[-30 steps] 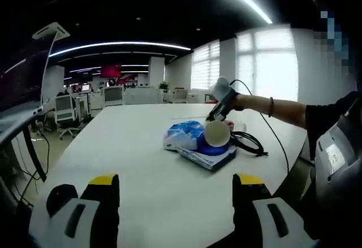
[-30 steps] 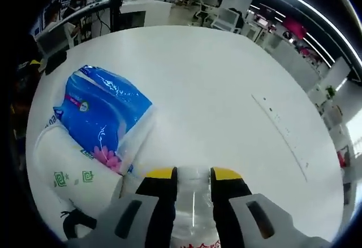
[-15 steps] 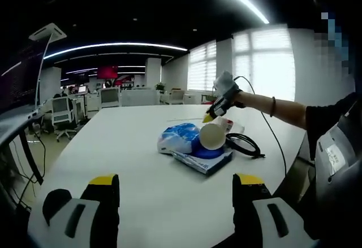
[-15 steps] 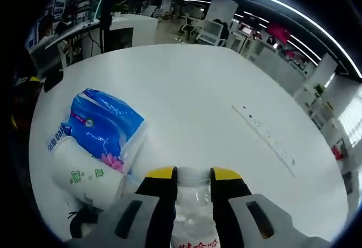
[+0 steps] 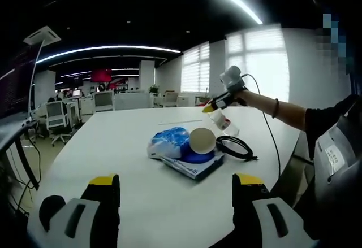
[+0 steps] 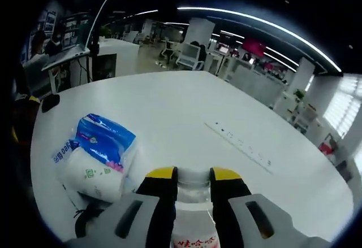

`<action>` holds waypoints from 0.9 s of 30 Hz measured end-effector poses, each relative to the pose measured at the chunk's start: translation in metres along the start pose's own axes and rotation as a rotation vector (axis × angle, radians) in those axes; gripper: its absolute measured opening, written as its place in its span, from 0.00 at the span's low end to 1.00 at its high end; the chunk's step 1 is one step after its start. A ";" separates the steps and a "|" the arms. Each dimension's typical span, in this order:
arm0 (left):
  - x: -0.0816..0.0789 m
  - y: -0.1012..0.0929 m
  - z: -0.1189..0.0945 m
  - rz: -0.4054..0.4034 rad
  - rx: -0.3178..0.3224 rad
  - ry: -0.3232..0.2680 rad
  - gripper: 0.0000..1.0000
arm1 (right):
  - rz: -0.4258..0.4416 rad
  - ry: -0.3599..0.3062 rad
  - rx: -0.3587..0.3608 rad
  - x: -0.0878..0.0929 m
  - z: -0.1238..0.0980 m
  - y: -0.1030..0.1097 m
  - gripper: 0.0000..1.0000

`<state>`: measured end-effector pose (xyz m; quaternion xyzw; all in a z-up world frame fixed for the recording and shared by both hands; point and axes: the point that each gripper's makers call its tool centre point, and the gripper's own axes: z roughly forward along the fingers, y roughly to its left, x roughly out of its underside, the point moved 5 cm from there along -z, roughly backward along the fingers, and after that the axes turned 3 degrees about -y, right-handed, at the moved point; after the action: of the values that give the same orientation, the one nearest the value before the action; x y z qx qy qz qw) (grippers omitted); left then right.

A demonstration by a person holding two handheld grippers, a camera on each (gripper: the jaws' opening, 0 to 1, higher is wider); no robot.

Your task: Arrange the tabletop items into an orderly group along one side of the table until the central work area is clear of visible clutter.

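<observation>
Across both views stretches a large white oval table (image 5: 130, 146), standing in an open office with long ceiling lights and window blinds. Near its right part, in the left gripper view, the items lie in one loose group. A blue and white tissue pack (image 5: 168, 142) lies on the surface, and just beside it a flat blue-edged package (image 5: 195, 167) carries a paper cup (image 5: 202, 140) that is tipped on its side, its round end facing the camera. A coiled black cable (image 5: 236, 147) rests close to the right of them.

Above the cable, a person's arm reaches over the table with the right gripper (image 5: 210, 108), and its yellow-tipped jaws are clenched on a clear plastic bottle (image 5: 224, 122), which is held in the air, tilted, apart from the table. In the right gripper view the same bottle (image 6: 194, 225) sits tight between the jaws, its label with red letters at the bottom, and the tissue pack lies to the left on the table.

The left gripper (image 5: 176, 187) hangs over the near edge of the table, its jaws spread wide with nothing between them.
</observation>
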<state>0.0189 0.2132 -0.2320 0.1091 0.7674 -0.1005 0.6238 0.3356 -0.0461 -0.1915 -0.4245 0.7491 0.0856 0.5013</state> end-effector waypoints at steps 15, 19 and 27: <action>-0.002 -0.005 -0.003 0.017 0.006 0.001 0.81 | 0.147 -0.183 0.071 0.011 -0.065 -0.027 0.19; -0.002 -0.009 -0.003 0.022 0.014 -0.001 0.81 | 0.162 -0.214 0.094 0.017 -0.081 -0.026 0.19; -0.001 -0.015 0.000 0.022 0.026 0.003 0.81 | 0.166 -0.244 0.119 0.021 -0.092 -0.023 0.20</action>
<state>0.0144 0.1992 -0.2310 0.1259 0.7656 -0.1036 0.6223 0.2876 -0.1231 -0.1577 -0.3171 0.7188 0.1330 0.6043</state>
